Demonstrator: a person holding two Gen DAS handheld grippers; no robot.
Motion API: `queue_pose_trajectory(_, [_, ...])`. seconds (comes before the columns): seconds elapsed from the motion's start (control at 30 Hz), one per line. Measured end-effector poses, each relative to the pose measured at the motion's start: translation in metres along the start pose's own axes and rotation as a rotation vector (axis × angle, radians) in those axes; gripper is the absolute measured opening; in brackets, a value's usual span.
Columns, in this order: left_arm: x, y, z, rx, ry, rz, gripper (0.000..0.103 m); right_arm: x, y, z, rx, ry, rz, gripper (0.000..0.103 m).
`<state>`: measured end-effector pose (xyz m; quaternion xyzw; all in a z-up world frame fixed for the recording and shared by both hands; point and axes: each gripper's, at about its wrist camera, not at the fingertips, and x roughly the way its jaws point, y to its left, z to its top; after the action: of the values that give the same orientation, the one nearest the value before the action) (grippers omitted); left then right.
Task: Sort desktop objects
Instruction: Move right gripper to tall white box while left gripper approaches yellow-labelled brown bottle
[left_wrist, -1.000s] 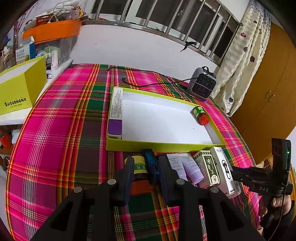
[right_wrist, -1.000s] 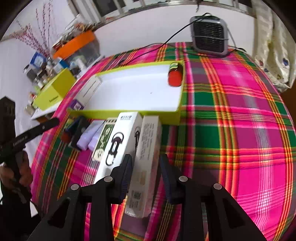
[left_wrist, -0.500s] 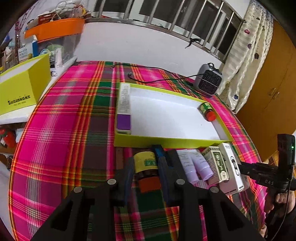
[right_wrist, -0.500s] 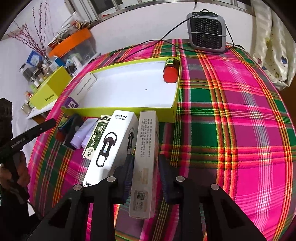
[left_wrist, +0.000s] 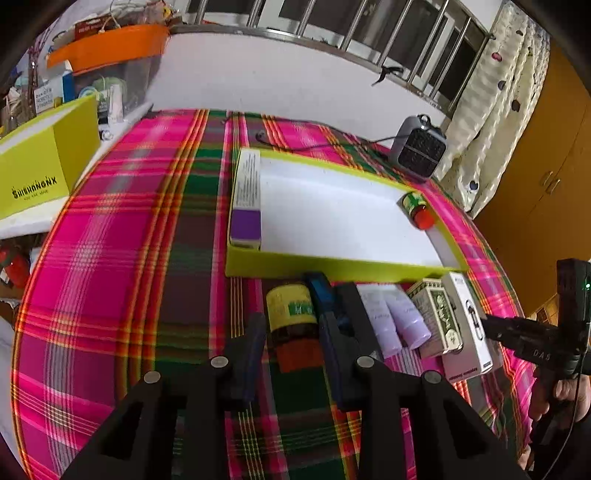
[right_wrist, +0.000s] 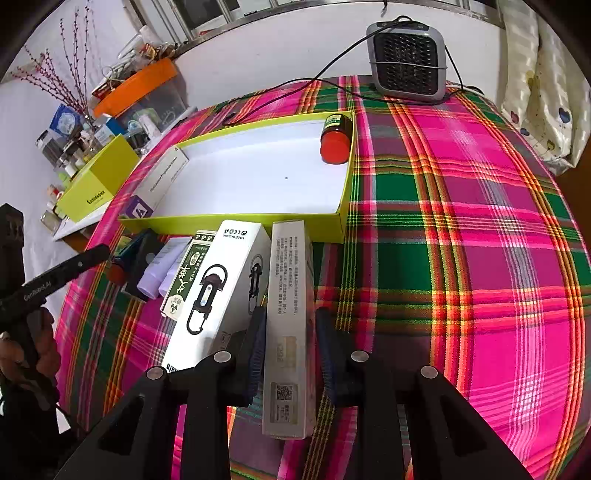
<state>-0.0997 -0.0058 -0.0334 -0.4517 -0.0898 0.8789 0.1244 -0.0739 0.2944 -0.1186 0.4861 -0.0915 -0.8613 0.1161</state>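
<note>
both claws straddle items: left claw (left_wrist: 291, 339) opening, right claw (right_wrist: 290, 343) gripping carton (right_wrist: 290, 325).

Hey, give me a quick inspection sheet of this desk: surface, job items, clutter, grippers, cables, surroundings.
Surface: plaid tablecloth.
Job's things: green tray holds a purple-ended box and a red-capped bottle; in front lie a yellow-label bottle, two tubes, a green box, a carabiner box, a long white box.
Clutter: nothing seen.
Grippers: left gripper opening around the yellow-label bottle; right gripper shut on the long white box.
Cables: black cord from the small heater.
Surroundings: crowded side shelf, barred window.
</note>
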Motion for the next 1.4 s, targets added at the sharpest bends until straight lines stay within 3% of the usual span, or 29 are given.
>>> queue_pose_trajectory(0.5, [0.013, 0.010, -0.006, -0.014, 0.047, 0.033, 0.032, 0.002, 0.000, -0.001, 0.007, 0.002, 0.004, 0.028])
queue_pose_trajectory(1.4, [0.017, 0.018, 0.001, 0.007, 0.017, 0.072, 0.033, 0.001, 0.004, 0.002, -0.018, -0.020, -0.012, 0.025])
